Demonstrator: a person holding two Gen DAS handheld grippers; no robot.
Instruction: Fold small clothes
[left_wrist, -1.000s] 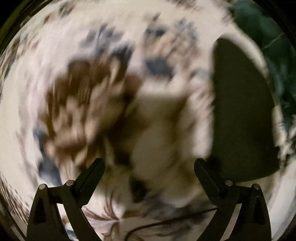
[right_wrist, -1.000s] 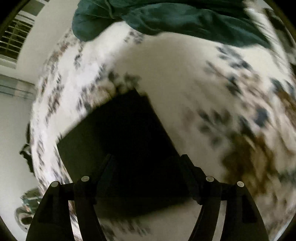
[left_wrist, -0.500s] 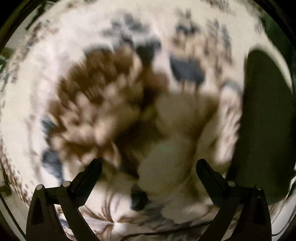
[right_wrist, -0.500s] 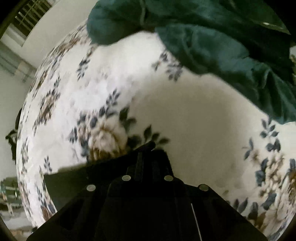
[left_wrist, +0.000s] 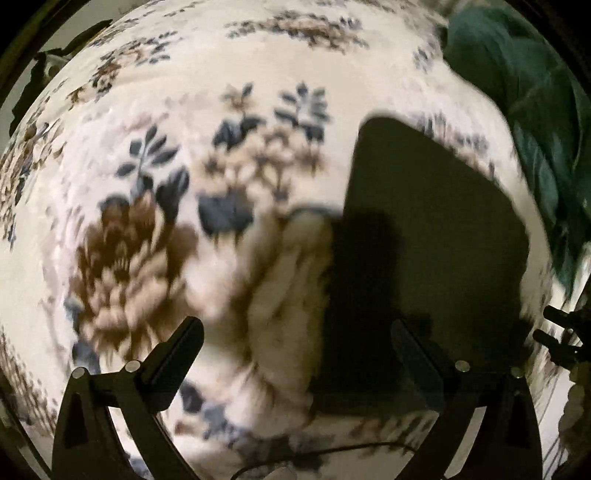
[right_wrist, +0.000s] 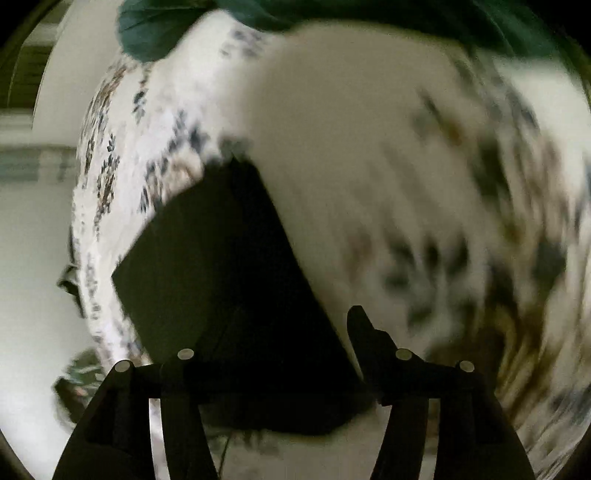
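Note:
A folded black garment (left_wrist: 424, 240) lies flat on the floral bedspread (left_wrist: 147, 110). In the left wrist view it is at the right, partly under the right finger. My left gripper (left_wrist: 295, 343) is open and empty, above the bedspread beside the garment's left edge. In the right wrist view the black garment (right_wrist: 221, 277) sits low at centre-left, just ahead of my right gripper (right_wrist: 273, 332), which is open and empty. Both views are blurred by motion.
A heap of dark green cloth (left_wrist: 528, 122) lies at the far right of the bedspread; it shows along the top in the right wrist view (right_wrist: 332, 14). The bed's left edge and a white wall (right_wrist: 33, 221) are beyond. My right gripper (left_wrist: 565, 332) shows at the left view's right edge.
My right gripper was shut half a second ago and has opened and drawn back from the black garment. My left gripper has shifted right, so the garment fills more of its view.

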